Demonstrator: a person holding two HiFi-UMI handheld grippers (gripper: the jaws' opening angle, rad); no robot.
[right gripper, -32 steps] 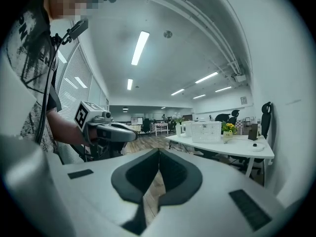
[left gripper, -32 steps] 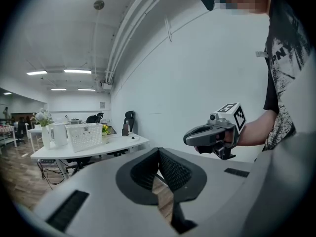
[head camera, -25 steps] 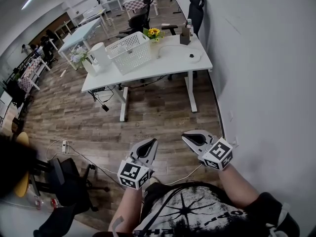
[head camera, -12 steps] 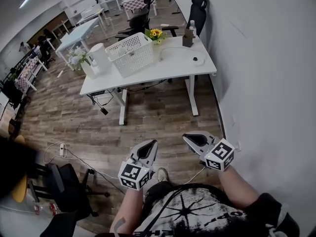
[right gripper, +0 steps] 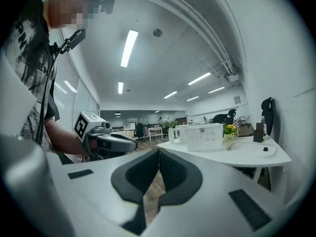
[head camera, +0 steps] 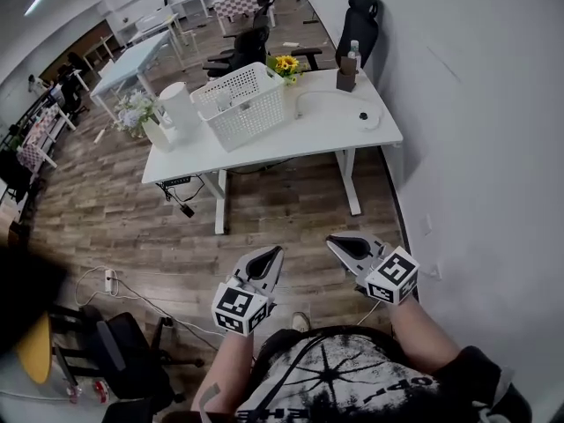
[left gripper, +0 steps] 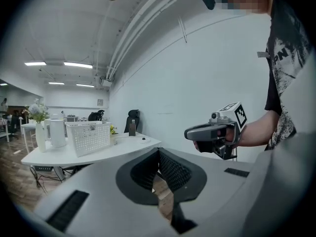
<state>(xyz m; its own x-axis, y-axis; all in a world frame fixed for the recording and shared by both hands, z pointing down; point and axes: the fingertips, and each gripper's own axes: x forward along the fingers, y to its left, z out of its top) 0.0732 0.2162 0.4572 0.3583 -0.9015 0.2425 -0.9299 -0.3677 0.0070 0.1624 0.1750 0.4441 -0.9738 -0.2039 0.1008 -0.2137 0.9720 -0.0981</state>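
You're holding the left gripper (head camera: pixel 270 256) and right gripper (head camera: pixel 335 242) over the wood floor (head camera: pixel 264 205), both sets of fingers (left gripper: pixel 174 170) pressed together, empty.

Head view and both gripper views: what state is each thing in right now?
Left tool: shut, empty, held in the air.
Right tool: shut, empty, held in the air.
White perforated plastic basket: upright on the white desk.
White cylindrical jug: upright.
Brown bottle: upright.
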